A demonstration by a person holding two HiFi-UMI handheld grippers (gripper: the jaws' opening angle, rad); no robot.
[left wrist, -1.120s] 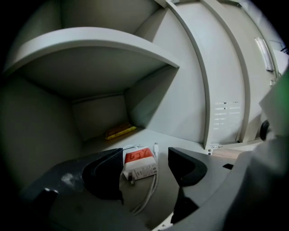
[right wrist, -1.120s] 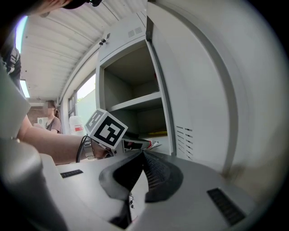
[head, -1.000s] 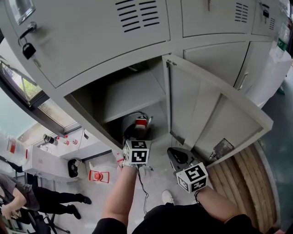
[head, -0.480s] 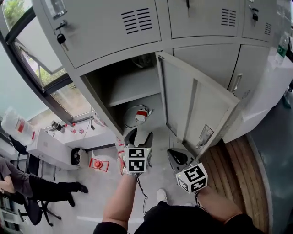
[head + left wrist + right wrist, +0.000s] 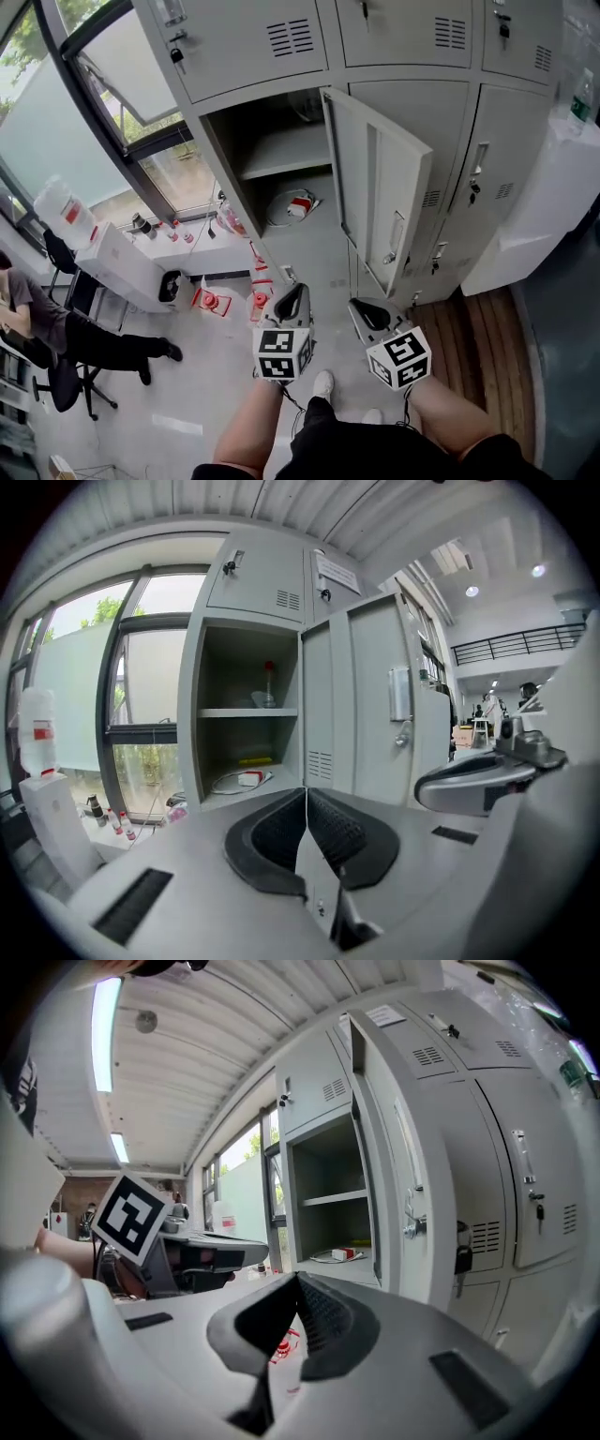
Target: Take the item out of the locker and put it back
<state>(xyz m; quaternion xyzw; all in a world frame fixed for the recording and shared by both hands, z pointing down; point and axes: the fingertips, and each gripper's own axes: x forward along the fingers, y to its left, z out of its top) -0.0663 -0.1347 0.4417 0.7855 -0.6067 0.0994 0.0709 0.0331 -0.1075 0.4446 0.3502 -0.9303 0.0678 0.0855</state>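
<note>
The grey locker [image 5: 221,141] stands with its door [image 5: 380,192] swung open. On its lower floor lies the item [image 5: 299,205], a small white and red box with a coiled cable; it also shows in the left gripper view [image 5: 247,778] and the right gripper view [image 5: 344,1253]. Both grippers hang well back from the locker, side by side. The jaws of my left gripper [image 5: 293,292] have just closed and it is shut [image 5: 305,801] with nothing between its pads. My right gripper [image 5: 363,310] is shut and empty too [image 5: 295,1286].
A bottle [image 5: 269,681] stands on the locker's upper shelf. To the left are windows, a white table [image 5: 122,267] with small bottles and a seated person [image 5: 42,323]. Red objects [image 5: 212,302] lie on the floor. A wooden platform [image 5: 473,323] lies at the right.
Both grippers have drawn back from the locker, which now looks smaller and farther. The left gripper's jaws, open before, have closed empty.
</note>
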